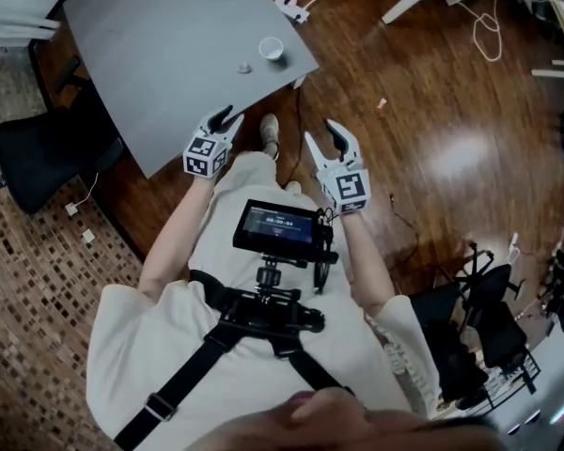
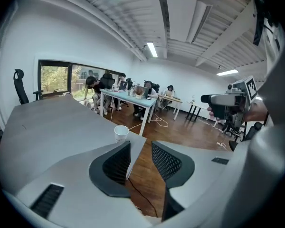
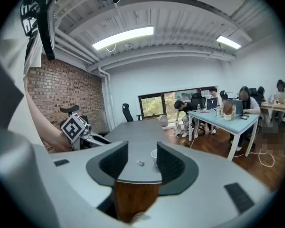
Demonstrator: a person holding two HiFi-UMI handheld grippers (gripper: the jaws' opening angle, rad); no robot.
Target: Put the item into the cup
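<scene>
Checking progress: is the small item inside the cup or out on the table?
Out. The small item lies on the grey table, beside the upright white cup and apart from it.

Grey table (image 1: 169, 45), wood floor (image 1: 432, 92), brick wall (image 3: 61, 91), ceiling strip lights (image 3: 123, 37)

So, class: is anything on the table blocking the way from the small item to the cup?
Nothing visible does. Only bare grey table lies between the item and the cup, which stand apart.
</scene>
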